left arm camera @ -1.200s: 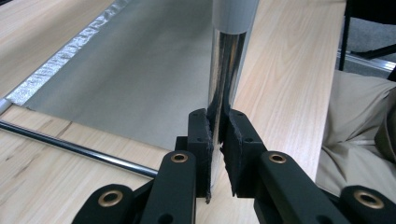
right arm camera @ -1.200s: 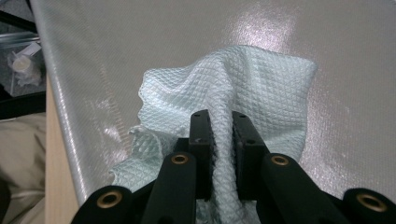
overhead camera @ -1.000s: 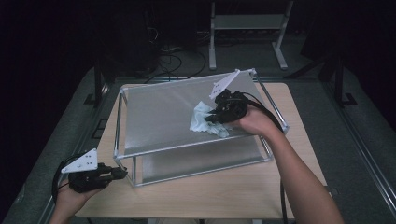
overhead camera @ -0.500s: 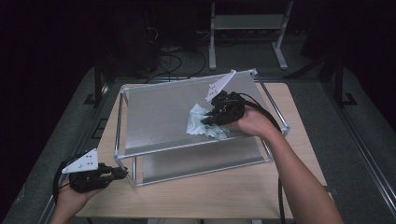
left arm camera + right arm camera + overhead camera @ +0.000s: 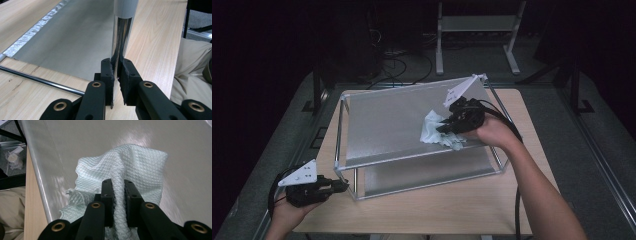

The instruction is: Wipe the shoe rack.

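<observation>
Right gripper (image 5: 443, 129): reaches in from the right over the upper shelf, forearm angled up from the bottom right; jaws pinched tight on a fold of the cloth, grey plate pointing up and back.
Cloth (image 5: 434, 132): pale, waffle-textured, bunched on the right half of the top shelf (image 5: 382, 125), lying on the metal.
Left gripper (image 5: 341, 185): held low at the near-left corner of the table (image 5: 437, 210), jaws pointing right; clamped on the rack's near-left leg (image 5: 357, 180).
Left hand (image 5: 287, 212): comes in from the bottom left, wrapped under the gripper body.
Rack (image 5: 343, 130): two-tier metal frame, standing on the wooden table.
Left gripper view: chrome leg (image 5: 122, 32) upright between the jaws, pads touching both sides; lower shelf (image 5: 75, 37) and a thin rail (image 5: 42, 81) behind.
Right gripper view: cloth (image 5: 130, 167) weave clear, fold squeezed between the pads, rest spread ahead on the brushed shelf (image 5: 187, 157); shelf's edge tube (image 5: 37, 170) at left.
High view: both arms and the whole rack together.
</observation>
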`<state>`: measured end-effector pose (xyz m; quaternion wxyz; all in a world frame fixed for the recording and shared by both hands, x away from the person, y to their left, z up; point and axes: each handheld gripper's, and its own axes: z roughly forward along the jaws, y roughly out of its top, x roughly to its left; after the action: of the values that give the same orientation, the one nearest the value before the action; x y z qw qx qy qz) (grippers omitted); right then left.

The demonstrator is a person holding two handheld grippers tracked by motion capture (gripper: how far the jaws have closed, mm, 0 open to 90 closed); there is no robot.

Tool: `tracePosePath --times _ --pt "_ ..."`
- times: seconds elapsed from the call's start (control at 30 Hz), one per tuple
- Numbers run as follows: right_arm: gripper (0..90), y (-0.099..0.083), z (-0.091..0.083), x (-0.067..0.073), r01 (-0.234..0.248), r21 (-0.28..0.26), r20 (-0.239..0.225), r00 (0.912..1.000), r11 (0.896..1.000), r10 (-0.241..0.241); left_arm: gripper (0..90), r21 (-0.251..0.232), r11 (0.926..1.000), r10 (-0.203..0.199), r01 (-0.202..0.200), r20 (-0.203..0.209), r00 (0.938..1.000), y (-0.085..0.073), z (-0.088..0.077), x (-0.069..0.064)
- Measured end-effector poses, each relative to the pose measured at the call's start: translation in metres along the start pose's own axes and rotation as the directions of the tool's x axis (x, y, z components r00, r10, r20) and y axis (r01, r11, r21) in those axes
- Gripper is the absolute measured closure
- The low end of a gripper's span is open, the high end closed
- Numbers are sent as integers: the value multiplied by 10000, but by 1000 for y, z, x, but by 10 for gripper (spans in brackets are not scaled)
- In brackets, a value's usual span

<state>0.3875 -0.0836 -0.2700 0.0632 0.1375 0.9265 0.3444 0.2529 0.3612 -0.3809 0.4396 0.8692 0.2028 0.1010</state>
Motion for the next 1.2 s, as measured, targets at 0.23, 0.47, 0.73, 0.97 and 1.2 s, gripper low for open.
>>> tracePosePath --times 0.23,0.47,0.73,0.97,1.2 --pt "800 0 -1 2 -37 66 177 9998 10000 36 814 22 10000 52 -52 110 9999 3 4 -1" --pt "800 5 -1 0 125 397 202 9997 9991 -133 814 2 10000 39 -39 152 9999 2 3 0" --pt "800 -5 -6 -4 -247 113 90 9997 9996 246 814 21 9999 155 -155 284 9995 4 6 -1" --pt "800 -5 -12 -6 -130 561 245 9996 9983 116 815 48 10000 42 -43 110 9999 -2 -3 2" --pt "800 -28 -29 -14 -681 381 714 9953 9970 653 815 105 9999 122 -124 270 9996 1 -1 0"
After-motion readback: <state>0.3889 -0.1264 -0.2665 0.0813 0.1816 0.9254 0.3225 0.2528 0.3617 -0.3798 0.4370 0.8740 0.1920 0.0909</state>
